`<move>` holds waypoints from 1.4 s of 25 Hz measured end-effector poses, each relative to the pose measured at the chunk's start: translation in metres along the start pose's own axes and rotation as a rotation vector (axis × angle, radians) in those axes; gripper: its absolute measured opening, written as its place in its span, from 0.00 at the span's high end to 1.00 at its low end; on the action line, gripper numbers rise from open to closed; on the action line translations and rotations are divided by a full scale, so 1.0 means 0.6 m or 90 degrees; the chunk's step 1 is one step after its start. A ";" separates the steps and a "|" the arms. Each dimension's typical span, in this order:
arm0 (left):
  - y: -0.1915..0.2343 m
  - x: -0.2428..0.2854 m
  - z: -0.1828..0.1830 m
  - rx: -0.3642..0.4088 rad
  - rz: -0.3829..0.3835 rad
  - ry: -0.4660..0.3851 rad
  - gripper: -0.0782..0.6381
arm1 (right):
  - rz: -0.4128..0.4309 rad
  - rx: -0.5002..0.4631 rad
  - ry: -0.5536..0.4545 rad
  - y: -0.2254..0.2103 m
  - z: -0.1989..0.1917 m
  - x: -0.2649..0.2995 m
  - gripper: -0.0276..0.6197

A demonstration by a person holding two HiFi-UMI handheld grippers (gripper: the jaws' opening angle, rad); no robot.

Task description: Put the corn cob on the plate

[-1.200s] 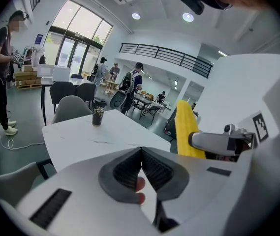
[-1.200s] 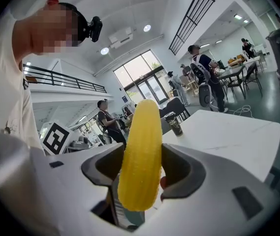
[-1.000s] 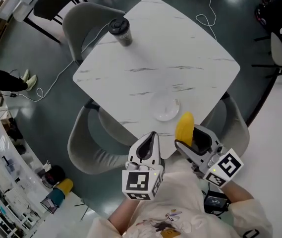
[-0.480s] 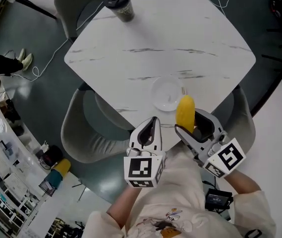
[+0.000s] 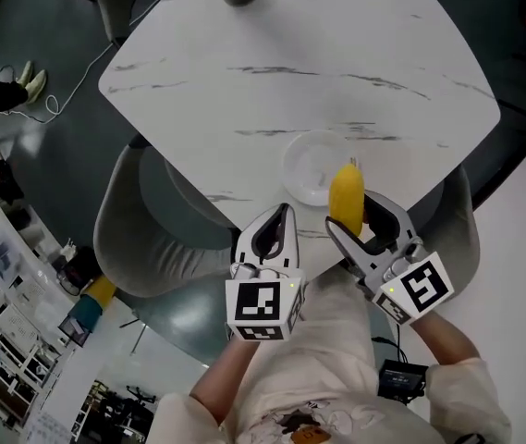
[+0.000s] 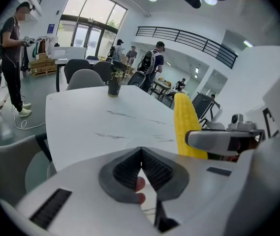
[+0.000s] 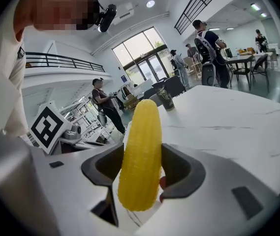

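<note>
Right gripper view shows the corn cob [image 7: 140, 154] standing upright between that tool's fingers [image 7: 181, 171], which squeeze it from both sides around its lower half. From the head view, the right gripper [image 5: 353, 218] holds the cob at the near edge of the worktop [image 5: 290, 72], its tip reaching over the near rim of the plate [image 5: 304, 166] — held above it rather than resting, as far as I can judge. The left gripper [image 5: 282, 213] hangs just beside (fingers pressed together, nothing between them). Carrying is the step in hand; next the cob needs to go forward over the plate's middle, come down, and be let go gently so it does not roll off.
</note>
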State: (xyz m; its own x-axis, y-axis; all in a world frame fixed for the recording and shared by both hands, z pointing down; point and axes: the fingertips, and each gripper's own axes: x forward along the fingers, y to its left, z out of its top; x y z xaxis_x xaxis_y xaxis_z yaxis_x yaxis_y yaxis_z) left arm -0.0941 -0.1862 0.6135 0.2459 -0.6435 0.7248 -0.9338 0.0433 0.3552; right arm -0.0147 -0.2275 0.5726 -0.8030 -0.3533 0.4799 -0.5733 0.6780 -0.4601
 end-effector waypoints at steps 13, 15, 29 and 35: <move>0.019 0.055 -0.031 -0.019 0.006 0.015 0.88 | -0.034 -0.013 0.072 -0.060 -0.075 0.073 0.58; 0.025 0.059 -0.037 -0.020 0.010 0.020 0.88 | -0.043 -0.014 0.084 -0.065 -0.084 0.081 0.58; 0.031 0.080 -0.055 -0.031 0.019 0.027 0.88 | -0.102 -0.074 0.154 -0.093 -0.132 0.112 0.58; 0.039 0.073 -0.067 -0.041 0.026 0.032 0.88 | -0.120 -0.072 0.170 -0.097 -0.151 0.123 0.58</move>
State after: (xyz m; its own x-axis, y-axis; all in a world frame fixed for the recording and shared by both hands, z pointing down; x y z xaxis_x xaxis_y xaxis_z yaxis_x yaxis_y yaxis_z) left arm -0.0944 -0.1828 0.6773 0.2229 -0.6006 0.7679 -0.9252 0.1178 0.3607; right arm -0.0261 -0.2347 0.7023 -0.6055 -0.3076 0.7340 -0.6735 0.6894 -0.2667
